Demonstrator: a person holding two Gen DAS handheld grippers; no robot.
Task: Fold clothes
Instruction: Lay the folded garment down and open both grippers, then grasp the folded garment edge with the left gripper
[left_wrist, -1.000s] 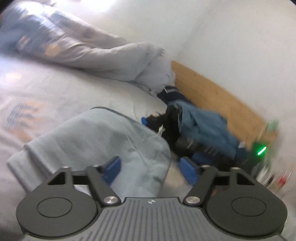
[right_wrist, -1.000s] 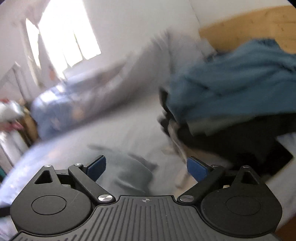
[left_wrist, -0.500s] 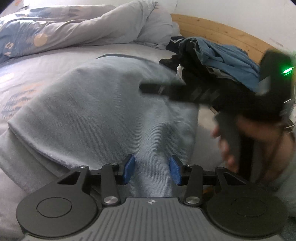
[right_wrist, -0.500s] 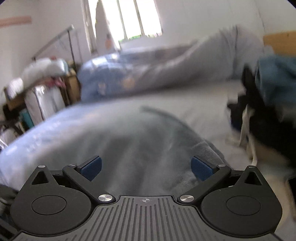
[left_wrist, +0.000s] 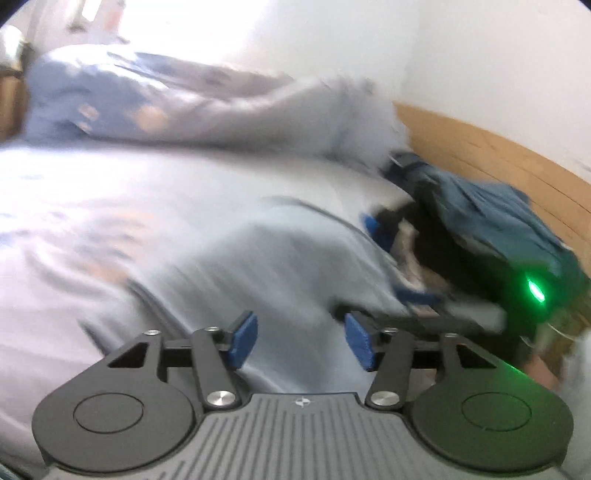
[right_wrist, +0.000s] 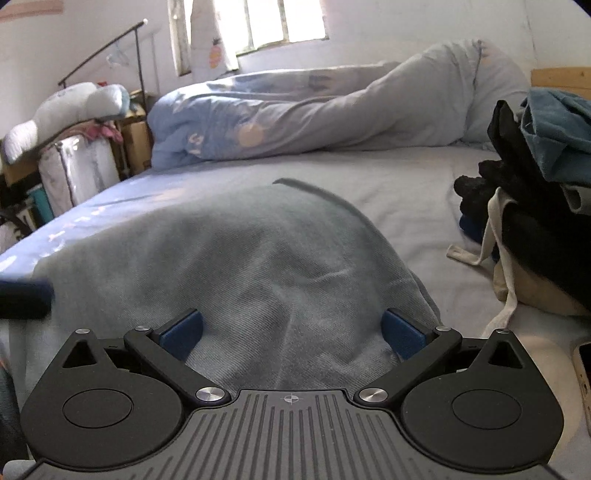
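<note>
Both units stand empty above the grey-blue garment (right_wrist: 258, 258) on the bed (right_wrist: 406, 192): left hand-held gripper (left_wrist: 300, 345) has just been opening to partway, right hand-held gripper (right_wrist: 291, 334) is spread wide. Soft, limp, light fabric; grasp a near hem corner. Beyond it, to the right, lies the clothes pile (right_wrist: 535, 177).

Two tools are in sight, the left tool (left_wrist: 299, 341) and the right tool (right_wrist: 291, 332), each with two blue pads. There is one bed (right_wrist: 406, 184), one grey garment (right_wrist: 258, 266) spread on it, one rumpled duvet (right_wrist: 295, 110), one heap of clothes (right_wrist: 535, 192), one window (right_wrist: 266, 18) and one phone (right_wrist: 583, 373).
</note>
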